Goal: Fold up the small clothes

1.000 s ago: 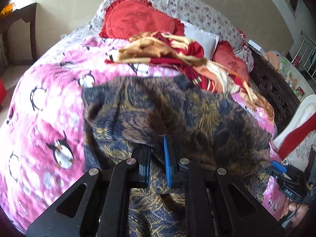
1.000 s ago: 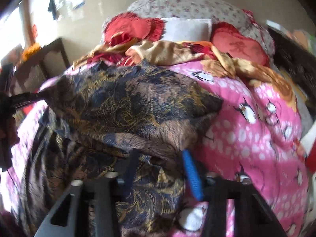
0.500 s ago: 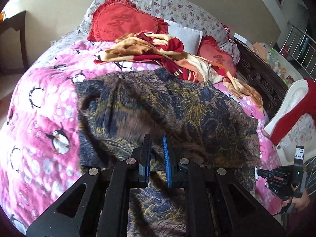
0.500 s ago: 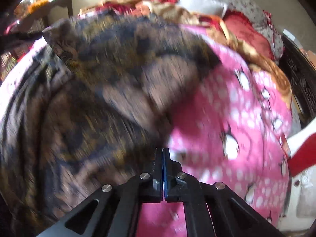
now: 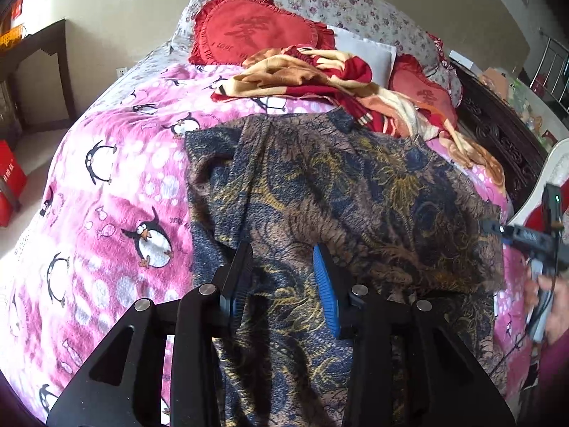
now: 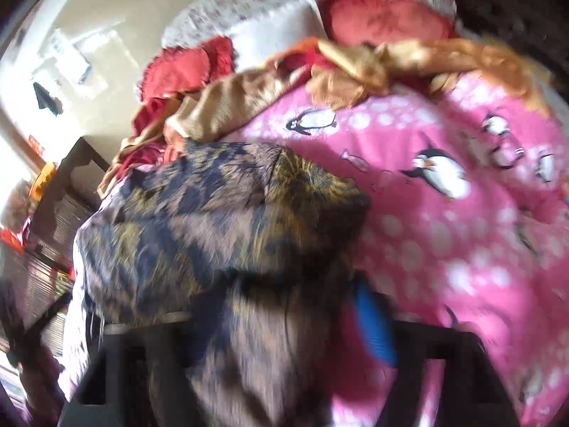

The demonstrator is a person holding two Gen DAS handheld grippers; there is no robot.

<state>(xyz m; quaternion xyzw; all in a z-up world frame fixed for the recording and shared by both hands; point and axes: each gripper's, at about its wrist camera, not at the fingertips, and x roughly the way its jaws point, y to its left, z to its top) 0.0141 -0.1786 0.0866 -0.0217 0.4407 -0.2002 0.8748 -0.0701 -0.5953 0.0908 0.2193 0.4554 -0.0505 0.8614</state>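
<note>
A dark blue, brown and gold patterned garment (image 5: 338, 206) lies spread on the pink penguin blanket (image 5: 106, 213), folded over itself near the front. My left gripper (image 5: 284, 277) is open just above the garment's near part, jaws apart, holding nothing. The right gripper (image 5: 512, 231) shows at the garment's right edge in the left wrist view. In the blurred right wrist view the garment (image 6: 220, 220) drapes over my right gripper (image 6: 295, 320), hiding its left finger. The blue right pad (image 6: 373, 323) stands wide of the middle, so the jaws are open.
A crumpled red and tan blanket (image 5: 313, 78) lies behind the garment, with red heart cushions (image 5: 256, 32) and a floral pillow (image 5: 355, 7) at the headboard. A dark wooden bed frame (image 5: 498, 135) runs along the right. A dark table (image 5: 39, 60) stands at left.
Both grippers have opened and let go of the garment. The lifted fold has dropped flat onto the bed. The right gripper has swung, blurring its view.
</note>
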